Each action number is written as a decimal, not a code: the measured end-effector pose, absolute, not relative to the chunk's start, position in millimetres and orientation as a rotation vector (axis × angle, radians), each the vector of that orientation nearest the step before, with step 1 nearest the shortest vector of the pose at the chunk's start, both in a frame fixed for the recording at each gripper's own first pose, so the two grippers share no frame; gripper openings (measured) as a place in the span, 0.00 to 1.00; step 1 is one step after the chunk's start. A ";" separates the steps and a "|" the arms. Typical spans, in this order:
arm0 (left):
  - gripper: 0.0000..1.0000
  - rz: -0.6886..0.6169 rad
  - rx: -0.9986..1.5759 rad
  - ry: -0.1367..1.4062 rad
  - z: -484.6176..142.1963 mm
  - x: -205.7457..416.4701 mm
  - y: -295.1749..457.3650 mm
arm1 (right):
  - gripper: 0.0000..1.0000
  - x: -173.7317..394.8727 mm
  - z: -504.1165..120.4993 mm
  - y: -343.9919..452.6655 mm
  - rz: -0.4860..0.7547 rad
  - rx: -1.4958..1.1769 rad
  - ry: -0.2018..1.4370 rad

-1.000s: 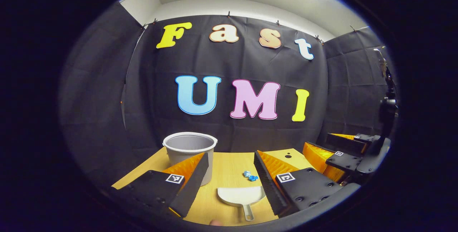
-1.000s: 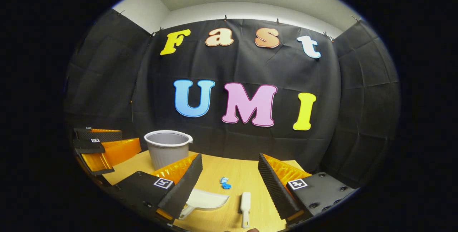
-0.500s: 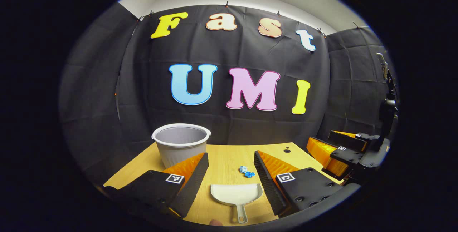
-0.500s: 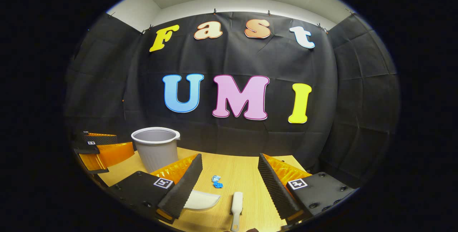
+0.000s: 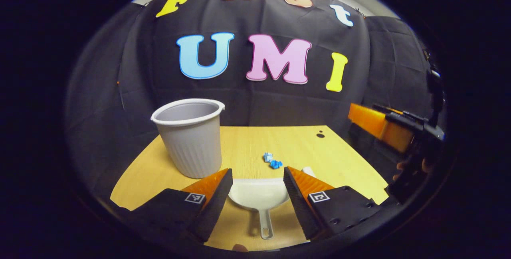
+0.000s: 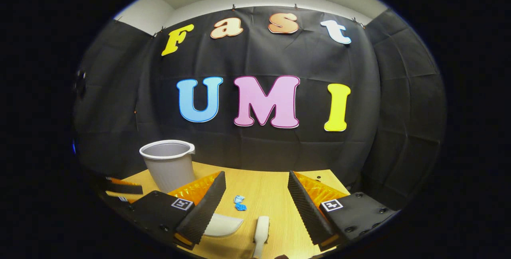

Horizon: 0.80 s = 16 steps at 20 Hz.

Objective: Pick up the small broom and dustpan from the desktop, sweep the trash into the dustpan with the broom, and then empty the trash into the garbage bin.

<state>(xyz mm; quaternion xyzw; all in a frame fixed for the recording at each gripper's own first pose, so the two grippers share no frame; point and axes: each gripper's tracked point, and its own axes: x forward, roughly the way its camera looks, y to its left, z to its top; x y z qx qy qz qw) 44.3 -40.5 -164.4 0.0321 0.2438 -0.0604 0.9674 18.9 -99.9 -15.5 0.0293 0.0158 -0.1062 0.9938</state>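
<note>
Judging by what is seen, nothing has been picked up yet. The left gripper (image 5: 255, 189) is held wide open and empty, the dustpan (image 5: 257, 193) lying on the worktop (image 5: 295, 143) at lower centre. The right gripper (image 6: 255, 201), likewise open and empty, frames the broom (image 6: 261, 229) at bottom centre. Blue trash (image 5: 272, 161) lies unswept at mid-frame, the garbage bin (image 5: 189, 137) left of it.

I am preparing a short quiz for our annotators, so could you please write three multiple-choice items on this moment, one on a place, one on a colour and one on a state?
1. Where does the dustpan lie in the left gripper view?
A. Inside the bin
B. On the desk, between the left gripper's fingers
C. On the floor

2. What colour is the crumpled trash?
A. Blue
B. Red
C. Green

3. How does the garbage bin stand?
A. Tipped on its side
B. Upside down
C. Upright, mouth open

Answers: 1 B, its white pan sits on the wooden desktop framed by the open left gripper; 2 A, the scraps are blue; 3 C, its rim faces up.
</note>
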 end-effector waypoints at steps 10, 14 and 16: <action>0.79 -0.074 0.104 1.062 -311.3 29.7 -51.1 | 1.00 33.8 -82.2 -163.8 -0.244 0.131 0.180; 0.79 -0.050 0.019 1.305 -343.4 23.1 -61.1 | 1.00 42.6 -103.0 -189.2 -0.245 0.226 0.225; 0.79 -0.028 -0.002 1.388 -353.1 27.1 -60.8 | 0.97 44.9 -121.9 -193.7 -0.218 0.219 0.279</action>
